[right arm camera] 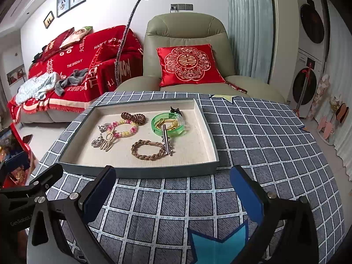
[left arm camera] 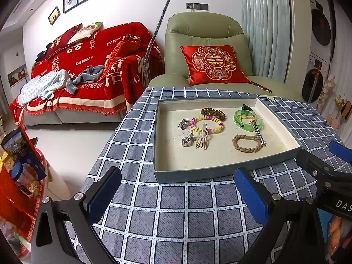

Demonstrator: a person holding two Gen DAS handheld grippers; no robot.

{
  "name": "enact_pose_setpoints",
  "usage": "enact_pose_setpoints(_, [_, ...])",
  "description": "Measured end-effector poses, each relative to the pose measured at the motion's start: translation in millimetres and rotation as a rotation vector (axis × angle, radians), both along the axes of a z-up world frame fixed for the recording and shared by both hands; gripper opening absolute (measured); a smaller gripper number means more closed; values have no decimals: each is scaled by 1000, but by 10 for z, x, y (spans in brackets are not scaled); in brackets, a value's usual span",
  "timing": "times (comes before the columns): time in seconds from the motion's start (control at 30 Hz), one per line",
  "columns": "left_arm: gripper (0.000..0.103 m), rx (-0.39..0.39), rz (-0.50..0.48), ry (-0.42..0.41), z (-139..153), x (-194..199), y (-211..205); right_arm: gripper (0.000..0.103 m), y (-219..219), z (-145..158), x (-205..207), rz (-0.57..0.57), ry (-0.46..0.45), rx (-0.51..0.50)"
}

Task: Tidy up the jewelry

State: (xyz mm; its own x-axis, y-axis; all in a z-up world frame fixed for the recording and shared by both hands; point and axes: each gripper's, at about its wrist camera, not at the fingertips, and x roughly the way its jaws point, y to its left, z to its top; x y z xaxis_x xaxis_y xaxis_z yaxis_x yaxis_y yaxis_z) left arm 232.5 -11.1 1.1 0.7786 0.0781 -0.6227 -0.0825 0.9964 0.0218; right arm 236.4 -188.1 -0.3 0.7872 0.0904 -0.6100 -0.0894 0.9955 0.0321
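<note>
- The right tool [right arm camera: 173,194] sits at the bottom of its own view, released, its jaws spread wide with nothing between them, above bare checked cloth.
- The left tool [left arm camera: 176,194] is likewise released and empty at the bottom of its view; part of the right one shows at that frame's right edge.
- Just beyond both tools, in the middle of each frame, lies the shallow tray [right arm camera: 140,172] on the bench [right arm camera: 253,145], and all the jewelry seen is inside it.
- In the tray: a braided brown bracelet [right arm camera: 147,149] nearest the tools, a silver clip [right arm camera: 166,139] lying across its right end and up into the green bangle [right arm camera: 168,125], a pastel bead bracelet [right arm camera: 123,129] left of centre, a brown coil tie [right arm camera: 134,117] behind it, and small charms [right arm camera: 98,142] at the left.
- A blue star-shaped marker [right arm camera: 217,246] lies on the cloth at the lower centre of the right view.
- Judgement: nothing seems left outside, so the step is probably tidying pieces apart.
- To do it well, take the clip first, since it overlaps two bracelets; pinch it along its length, lift straight up, and steady the tray with the other tool.
</note>
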Motion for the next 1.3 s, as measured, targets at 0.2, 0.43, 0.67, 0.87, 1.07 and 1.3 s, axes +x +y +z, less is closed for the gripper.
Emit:
enact_pose_setpoints(0.2, [103,0,2,9,-14,-26,12,103,18,20,-17,8,-2,-5])
enact_pose_setpoints(0.43, [103,3,4,10,-26,-26,6,103,23,29,-17,7,-1,-6])
enact_pose_setpoints(0.67, [103,1,1,14,-44,-46,4,103,30,32,-19,10,-3,-7])
enact_pose_setpoints(0.87, [103,0,7,15,-48,-44,12,103,33,34,-26,9,-3,-8])
enact_pose_setpoints(1.07, [103,-3,8,18,-46,-39,15,103,33,32,-23,9,-2,-6])
enact_pose_setpoints(1.3, [103,-5,9,21,-52,-37,13,103,34,35,-23,10,-2,-6])
